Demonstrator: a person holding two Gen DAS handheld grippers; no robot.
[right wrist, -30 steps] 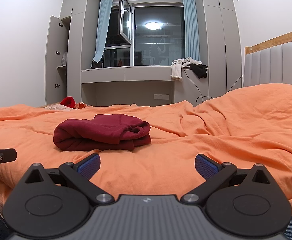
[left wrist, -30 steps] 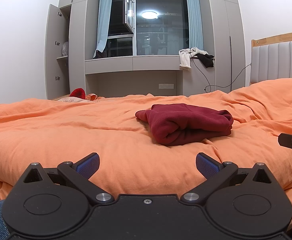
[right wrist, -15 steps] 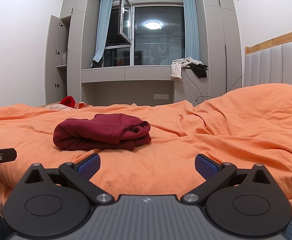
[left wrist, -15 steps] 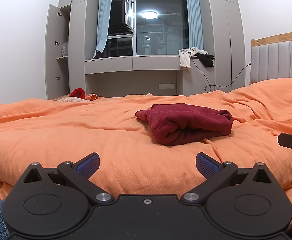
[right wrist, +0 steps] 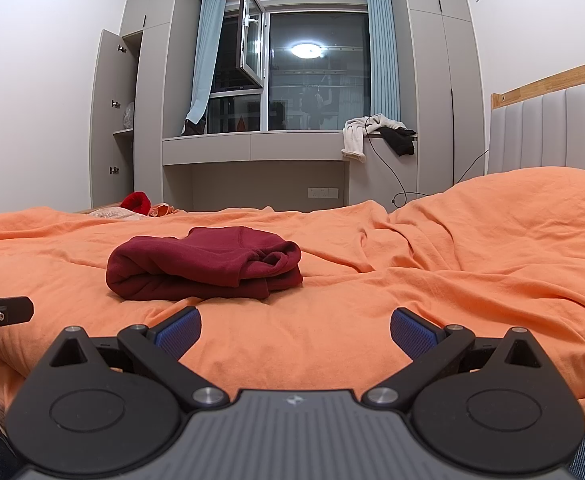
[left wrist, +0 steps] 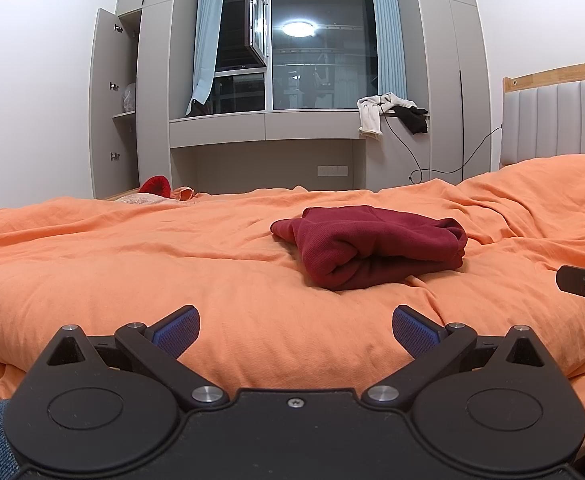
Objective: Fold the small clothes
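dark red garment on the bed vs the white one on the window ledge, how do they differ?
The dark red garment is folded into a compact bundle; the white garment is unfolded, draped over the ledge edge. The red one lies near both open claws; the white one is across the room. Neither is gripped.

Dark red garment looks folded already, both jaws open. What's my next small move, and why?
Probably leave it and pull both back: the dark red garment lies as a compact folded bundle on the orange duvet, and the left gripper and right gripper are open, holding nothing.

Maroon garment [left wrist: 372,248] folded, mid-duvet [left wrist: 132,264]
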